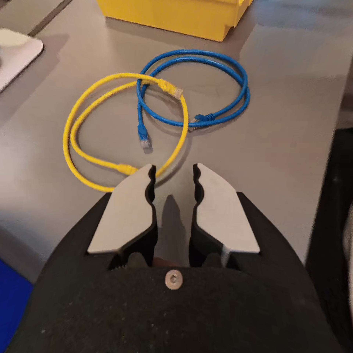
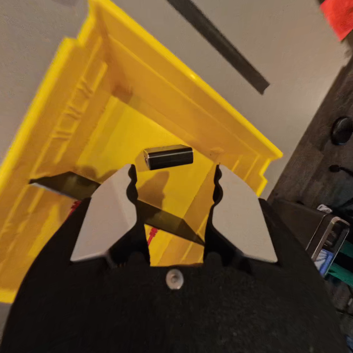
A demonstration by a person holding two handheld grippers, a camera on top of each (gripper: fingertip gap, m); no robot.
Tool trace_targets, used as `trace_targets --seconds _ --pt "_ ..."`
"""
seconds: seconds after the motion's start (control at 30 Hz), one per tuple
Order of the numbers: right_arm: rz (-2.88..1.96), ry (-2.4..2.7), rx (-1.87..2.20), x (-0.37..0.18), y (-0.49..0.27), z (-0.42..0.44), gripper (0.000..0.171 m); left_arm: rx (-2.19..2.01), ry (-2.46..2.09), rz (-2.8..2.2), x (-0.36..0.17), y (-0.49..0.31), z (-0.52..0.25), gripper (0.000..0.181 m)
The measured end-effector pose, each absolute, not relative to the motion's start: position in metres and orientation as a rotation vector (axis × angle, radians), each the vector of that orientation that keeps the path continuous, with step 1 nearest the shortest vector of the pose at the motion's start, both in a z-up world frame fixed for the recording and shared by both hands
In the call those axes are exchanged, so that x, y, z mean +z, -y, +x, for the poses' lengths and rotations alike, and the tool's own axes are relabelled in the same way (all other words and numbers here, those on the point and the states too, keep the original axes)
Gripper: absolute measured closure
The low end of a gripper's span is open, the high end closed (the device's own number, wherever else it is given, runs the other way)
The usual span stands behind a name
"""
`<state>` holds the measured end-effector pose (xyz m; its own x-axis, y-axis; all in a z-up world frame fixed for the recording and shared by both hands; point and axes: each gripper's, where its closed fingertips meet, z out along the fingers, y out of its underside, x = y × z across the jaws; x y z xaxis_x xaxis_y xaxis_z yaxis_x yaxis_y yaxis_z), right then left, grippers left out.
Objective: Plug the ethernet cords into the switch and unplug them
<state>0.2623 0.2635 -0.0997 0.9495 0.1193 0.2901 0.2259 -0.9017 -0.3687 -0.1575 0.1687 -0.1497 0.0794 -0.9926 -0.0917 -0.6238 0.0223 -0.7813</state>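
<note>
Ethernet cords lie loose on the grey table (image 1: 257, 172) in the left wrist view, two of them: a yellow cord (image 1: 76, 122) and a blue cord (image 1: 219, 61), each coiled into about two loops, the coils overlapping where the yellow one crosses the blue. Four plugs show, two per cord. One yellow plug (image 1: 172, 89) rests on top of the crossing, the other yellow plug (image 1: 125, 169) lies just beside the left gripper (image 1: 174, 169). One blue plug (image 1: 144, 138) points toward the camera inside the yellow loop, and the other blue plug (image 1: 202, 118) lies at the edge of the blue coil.

I judge these cords light and limp, springy enough to drag their coils along when one end is lifted. The clear plug tips with their latch tabs look like the fragile part, so the ribbed boot just behind a plug seems the best place to grip: stiff enough to steer, and away from the tab.

Both pairs of jaws are spread apart and empty. The left ones hover over the near arc of the yellow cord.

The right gripper (image 2: 175, 168) hangs over a yellow bin (image 2: 191, 99), which holds one small dark block (image 2: 169, 157), one long dark box (image 2: 63, 183) that may be the switch, and one red cord (image 2: 151, 236) partly hidden beneath. Outside the bin, right of it, one dark device (image 2: 315, 229) has green cords (image 2: 342, 271) plugged in; their number I cannot tell.
</note>
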Motion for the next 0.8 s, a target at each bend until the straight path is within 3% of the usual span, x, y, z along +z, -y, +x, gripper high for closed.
trace_targets --seconds 0.1,0.2,0.23,0.27,0.37,0.5,0.6,0.63,0.8 --pt "-2.456 0.205 -0.275 -0.039 -0.235 0.216 0.102 -0.591 -1.738 -1.587 -0.151 -0.178 -0.127 0.146" --pt "-2.232 0.313 0.057 -0.013 -0.196 0.122 0.112 -0.517 -1.905 -1.584 -0.176 -0.172 -0.105 0.148" --pt "-2.167 0.372 0.228 -0.013 -0.183 0.082 0.116 -0.452 -1.957 -1.588 -0.187 -0.172 -0.103 0.151" --pt "-2.123 0.438 0.419 -0.023 -0.166 0.042 0.116 -0.412 -1.966 -1.569 -0.191 -0.172 -0.100 0.173" --pt "-2.160 0.566 0.690 -0.088 -0.126 -0.040 0.116 -0.371 -1.949 -1.547 -0.186 -0.170 -0.099 0.176" --pt "-2.292 0.694 0.347 -0.173 -0.116 -0.067 0.119 -0.548 -1.840 -1.559 -0.153 -0.157 -0.103 0.176" --pt "-2.320 0.790 0.055 -0.190 -0.121 -0.060 0.141 -0.824 -1.773 -1.498 -0.110 -0.136 -0.107 0.176" --pt "-2.333 0.801 0.053 -0.190 -0.121 -0.063 0.158 -0.904 -1.747 -1.470 -0.093 -0.131 -0.110 0.176" --pt "-2.407 0.600 0.279 -0.193 -0.120 -0.062 0.162 -1.448 -1.550 -1.260 0.022 -0.109 -0.140 0.176"
